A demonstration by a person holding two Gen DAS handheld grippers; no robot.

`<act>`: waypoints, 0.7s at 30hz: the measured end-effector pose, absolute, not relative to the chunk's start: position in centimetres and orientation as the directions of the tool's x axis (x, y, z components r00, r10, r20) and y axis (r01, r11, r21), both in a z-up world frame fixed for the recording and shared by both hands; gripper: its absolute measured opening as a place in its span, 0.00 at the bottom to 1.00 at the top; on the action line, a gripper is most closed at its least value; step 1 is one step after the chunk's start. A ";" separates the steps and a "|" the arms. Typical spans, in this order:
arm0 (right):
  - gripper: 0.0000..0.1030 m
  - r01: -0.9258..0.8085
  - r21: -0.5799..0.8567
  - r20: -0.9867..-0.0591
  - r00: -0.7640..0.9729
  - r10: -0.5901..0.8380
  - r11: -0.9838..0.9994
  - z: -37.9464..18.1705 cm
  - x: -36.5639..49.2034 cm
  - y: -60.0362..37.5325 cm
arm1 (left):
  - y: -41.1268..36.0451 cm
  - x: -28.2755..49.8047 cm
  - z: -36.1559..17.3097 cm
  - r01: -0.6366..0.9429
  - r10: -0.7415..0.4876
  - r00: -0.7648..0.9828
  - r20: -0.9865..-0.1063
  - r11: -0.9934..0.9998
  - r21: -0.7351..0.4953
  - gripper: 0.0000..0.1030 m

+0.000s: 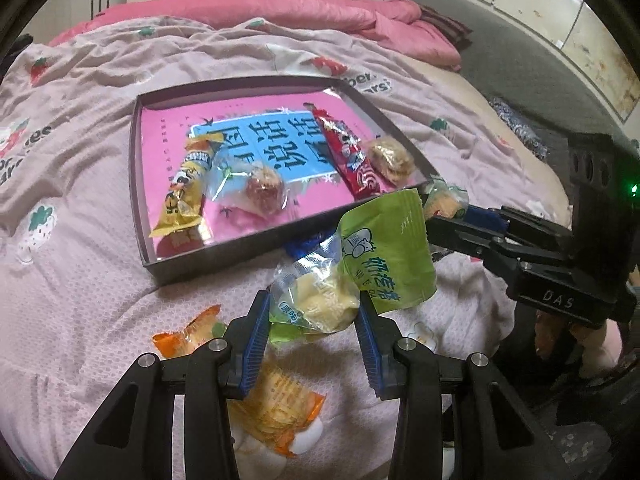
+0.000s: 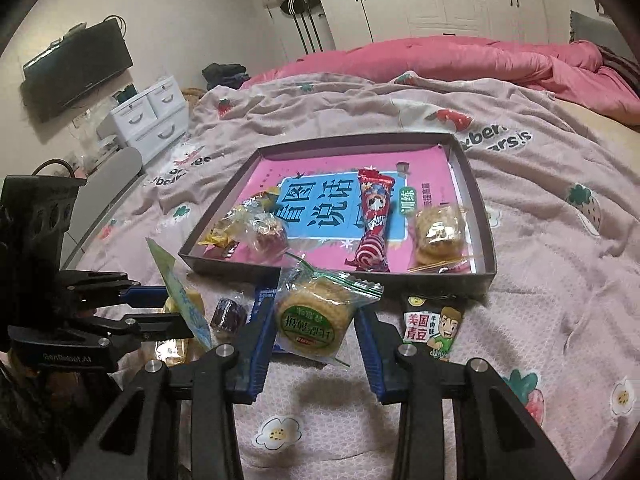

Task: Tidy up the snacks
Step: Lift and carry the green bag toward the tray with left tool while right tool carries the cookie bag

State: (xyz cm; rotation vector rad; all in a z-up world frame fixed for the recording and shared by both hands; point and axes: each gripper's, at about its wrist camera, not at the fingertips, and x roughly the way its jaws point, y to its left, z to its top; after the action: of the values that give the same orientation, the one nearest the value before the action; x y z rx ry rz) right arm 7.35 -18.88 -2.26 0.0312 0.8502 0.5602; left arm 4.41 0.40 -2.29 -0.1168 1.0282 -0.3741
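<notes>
My left gripper (image 1: 314, 300) is shut on a green packet (image 1: 384, 248) with a pale yellow cake in its clear end, held above the bed. The right wrist view shows that gripper (image 2: 176, 308) at the left, with the green packet (image 2: 180, 296) edge-on. A round cookie packet (image 2: 316, 316) with a green label hangs in my right gripper (image 2: 314, 312), which is shut on it. Both hover just in front of a dark tray (image 1: 224, 248) (image 2: 440, 280). Inside lie a yellow bar (image 1: 188, 184), a clear-wrapped red sweet (image 1: 264, 192), a red bar (image 1: 352, 152) and wrapped cookies (image 1: 390, 158).
Orange packets (image 1: 276, 412) lie on the strawberry-print blanket (image 1: 80, 280) under my left gripper. A black bean packet (image 2: 436, 328), a small dark sweet (image 2: 228, 314) and a blue packet (image 1: 304, 246) lie by the tray's front. A pink quilt (image 2: 440, 60) is bunched at the back.
</notes>
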 end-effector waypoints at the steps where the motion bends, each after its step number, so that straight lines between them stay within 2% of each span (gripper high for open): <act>1: 0.38 -0.459 0.246 -0.699 0.526 0.484 0.854 -2.2 7.3 -18.9 | 0.5 4.4 -2.1 0.246 -0.360 0.466 -0.808 0.930 -0.272 0.41; 21: 0.39 -0.460 0.228 -0.653 0.581 0.485 0.858 -1.3 7.9 -19.4 | 1.8 5.1 -0.8 0.171 -0.341 0.546 -0.765 0.939 -0.297 0.41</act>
State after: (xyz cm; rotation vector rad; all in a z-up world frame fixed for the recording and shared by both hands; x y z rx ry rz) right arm 7.89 -19.42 -1.26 0.0350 0.7736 0.5526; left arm 5.12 1.79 -0.78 -0.1957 0.9473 -0.3060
